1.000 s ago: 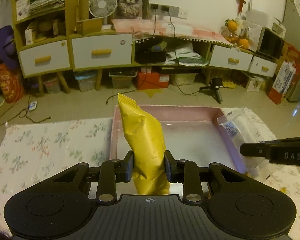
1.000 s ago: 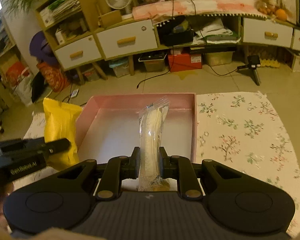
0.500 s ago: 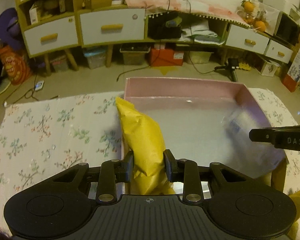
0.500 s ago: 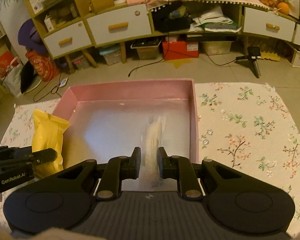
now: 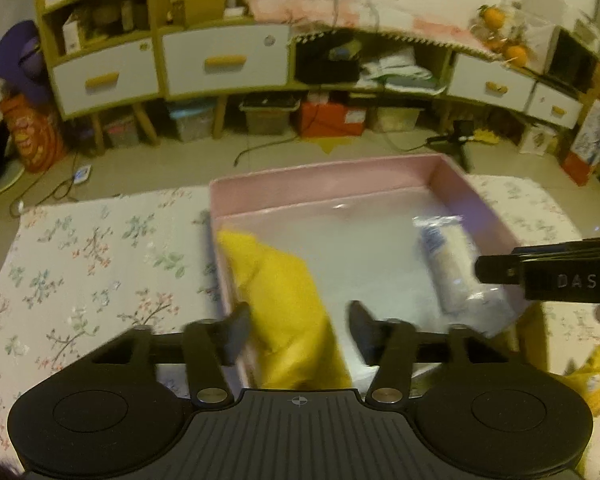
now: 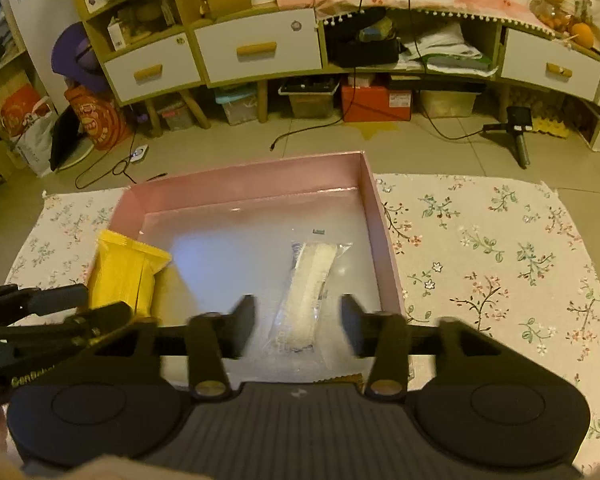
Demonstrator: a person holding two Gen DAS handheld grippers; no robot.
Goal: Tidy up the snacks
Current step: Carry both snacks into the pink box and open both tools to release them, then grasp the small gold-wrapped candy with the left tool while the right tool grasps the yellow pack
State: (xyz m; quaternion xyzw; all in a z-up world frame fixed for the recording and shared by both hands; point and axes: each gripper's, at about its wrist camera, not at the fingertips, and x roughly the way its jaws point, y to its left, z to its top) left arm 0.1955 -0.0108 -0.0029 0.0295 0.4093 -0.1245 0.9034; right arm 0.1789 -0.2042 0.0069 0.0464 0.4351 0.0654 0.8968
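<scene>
Left wrist view: left gripper [image 5: 298,322], jaws just opening, is releasing yellow pack [image 5: 284,304] between them, inside pink box [image 5: 324,176]. Right gripper [image 6: 298,322], jaws also parting, is hovering over clear pack [image 6: 310,280] lying in the box.

Yellow snack packet [image 5: 284,300] motion-blurred, lower end hidden behind left gripper [image 5: 298,326] body. Clear wrapped snack [image 5: 456,264] smeared, print unreadable. Another yellow packet [image 5: 588,380] cut off.

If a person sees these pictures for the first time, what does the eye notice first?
First, the pink box in the middle of the floral cloth. Inside it, a bright yellow snack bag leans at its left wall and a clear packet lies flat toward the right.
</scene>
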